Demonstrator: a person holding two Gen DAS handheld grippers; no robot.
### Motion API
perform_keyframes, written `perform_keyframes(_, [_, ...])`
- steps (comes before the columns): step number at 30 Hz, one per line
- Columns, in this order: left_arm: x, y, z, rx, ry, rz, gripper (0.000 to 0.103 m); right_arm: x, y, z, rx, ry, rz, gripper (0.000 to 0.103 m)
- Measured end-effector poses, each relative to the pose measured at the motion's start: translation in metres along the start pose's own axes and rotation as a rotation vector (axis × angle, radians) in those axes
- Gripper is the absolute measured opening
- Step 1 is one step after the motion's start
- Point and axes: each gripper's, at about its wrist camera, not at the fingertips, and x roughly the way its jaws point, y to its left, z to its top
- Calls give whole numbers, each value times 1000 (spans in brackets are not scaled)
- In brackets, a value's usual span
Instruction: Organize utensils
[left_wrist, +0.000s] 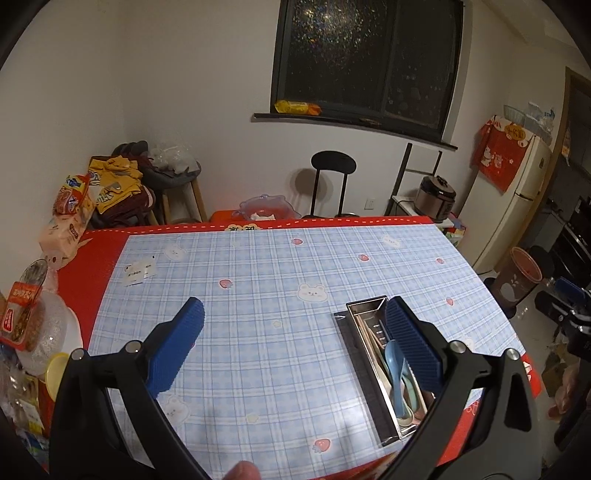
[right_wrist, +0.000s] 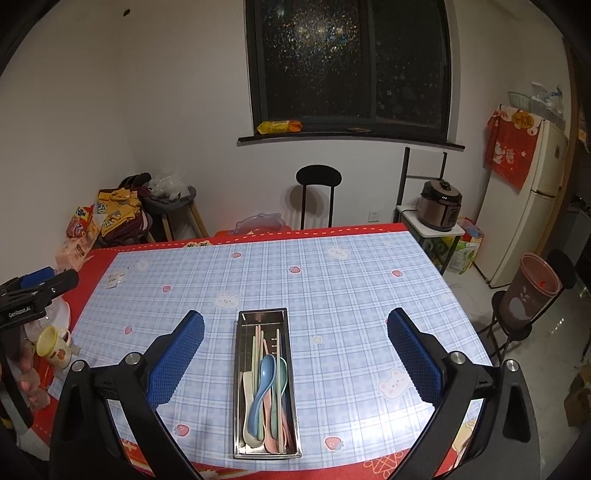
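Hovering above the table (right_wrist: 369, 295), the right gripper (right_wrist: 295, 354) and left gripper (left_wrist: 295, 343) are both standing wide open and holding nothing. The steel tray (right_wrist: 266, 384) is sitting near the table's front edge, gathering the blue spoon (right_wrist: 263, 384), other spoons and chopsticks (right_wrist: 258, 343) lengthwise, presumably so they are lying sorted together. No loose utensils are showing elsewhere; the job is looking finished.

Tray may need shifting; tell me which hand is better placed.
Probably right: the tray lies centred between the right gripper's open fingers; in the left gripper's view it sits off to one side.
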Motion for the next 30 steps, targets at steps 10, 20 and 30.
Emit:
perform_keyframes(10, [-27, -13, -20, 0, -83, -10, 97, -14, 10, -11, -10, -19, -55, 97])
perform_keyframes(20, [-34, -34, -28, 52, -111, 26, 97, -18, 12, -15, -19, -39, -94, 97])
perform_keyframes(30, [-29, -36, -31, 57, -79, 38, 97, -21, 19, -21, -31, -50, -166, 97])
